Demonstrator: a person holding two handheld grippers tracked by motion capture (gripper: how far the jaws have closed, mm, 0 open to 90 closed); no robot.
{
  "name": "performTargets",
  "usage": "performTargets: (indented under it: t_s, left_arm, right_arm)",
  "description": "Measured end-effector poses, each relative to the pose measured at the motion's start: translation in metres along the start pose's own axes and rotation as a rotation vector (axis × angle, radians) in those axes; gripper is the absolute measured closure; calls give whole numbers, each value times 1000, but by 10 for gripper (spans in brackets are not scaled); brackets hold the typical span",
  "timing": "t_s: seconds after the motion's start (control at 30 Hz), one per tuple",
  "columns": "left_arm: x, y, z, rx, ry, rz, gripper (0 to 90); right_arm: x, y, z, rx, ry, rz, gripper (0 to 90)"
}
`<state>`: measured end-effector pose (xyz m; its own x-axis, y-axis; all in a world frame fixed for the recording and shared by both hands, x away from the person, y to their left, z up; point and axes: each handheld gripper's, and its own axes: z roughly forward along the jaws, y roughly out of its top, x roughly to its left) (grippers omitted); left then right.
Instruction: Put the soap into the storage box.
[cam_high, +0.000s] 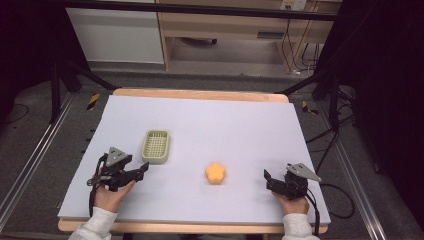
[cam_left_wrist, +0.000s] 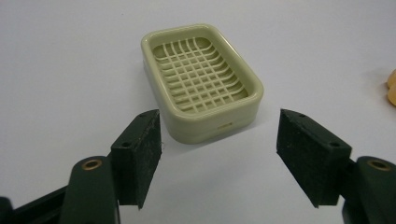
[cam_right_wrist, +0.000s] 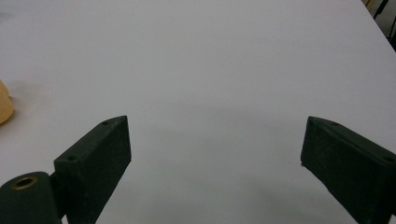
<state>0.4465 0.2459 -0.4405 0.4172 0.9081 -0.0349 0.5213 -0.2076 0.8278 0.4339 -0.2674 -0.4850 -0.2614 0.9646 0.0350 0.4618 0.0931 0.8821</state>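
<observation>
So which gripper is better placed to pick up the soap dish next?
Left. The left gripper sits right beside the soap dish, its open jaws aimed at the dish's near corner. The right gripper is across the table, beyond the orange soap.

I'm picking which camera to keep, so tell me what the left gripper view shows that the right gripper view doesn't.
The left gripper view alone has the pale green soap dish, empty, with a lattice floor, just ahead of the open left gripper. The right gripper view alone has a long bare run of the white table cover out to its far corner, ahead of the open right gripper. Both catch a sliver of the orange flower-shaped piece at an edge.
</observation>
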Motion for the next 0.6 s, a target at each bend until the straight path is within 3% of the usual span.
performTargets:
  t_s: [0.17,0.37,0.53,0.6]
  left_arm:
    - [-8,3,2,2,-21,10,313]
    - [-15,8,3,-13,-14,51,314]
    - [-19,14,5,-31,-54,65,379]
    - [-20,15,6,-26,-49,81,394]
  right_arm:
    - [1,0,0,1,-4,-13,90]
    - [1,0,0,1,-9,-13,89]
    - [1,0,1,9,-6,-7,85]
    - [1,0,1,12,-8,-6,82]
